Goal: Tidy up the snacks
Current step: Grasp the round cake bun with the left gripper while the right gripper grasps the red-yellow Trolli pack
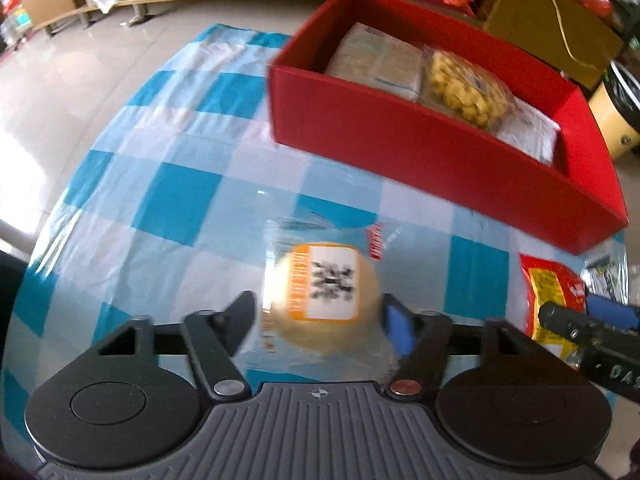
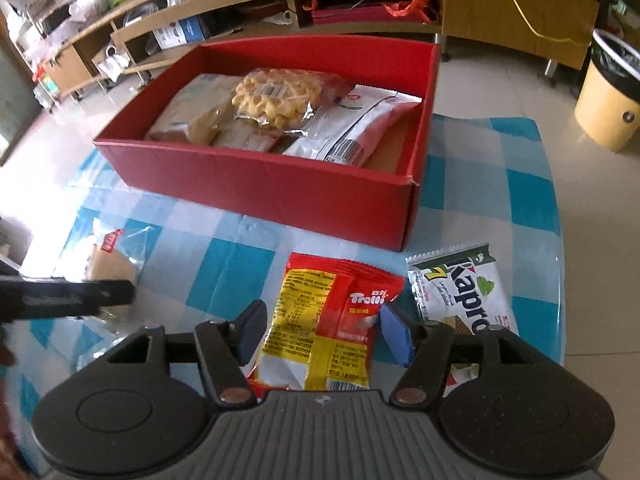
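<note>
snacks [image 2: 316,332] between both grippers' fingers [image 2: 394,336]

Blue-checked tablecloth [image 1: 188,196], yellow bin with black liner [image 2: 608,92], wooden shelving [image 2: 132,36], glossy tiled floor [image 1: 60,80]

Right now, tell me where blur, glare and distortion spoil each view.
Left wrist: the bun label is motion-blurred, the floor glares at left, the red box bows from fisheye. Right wrist: the Trolli pack is sharp, the left gripper smeared.
</note>
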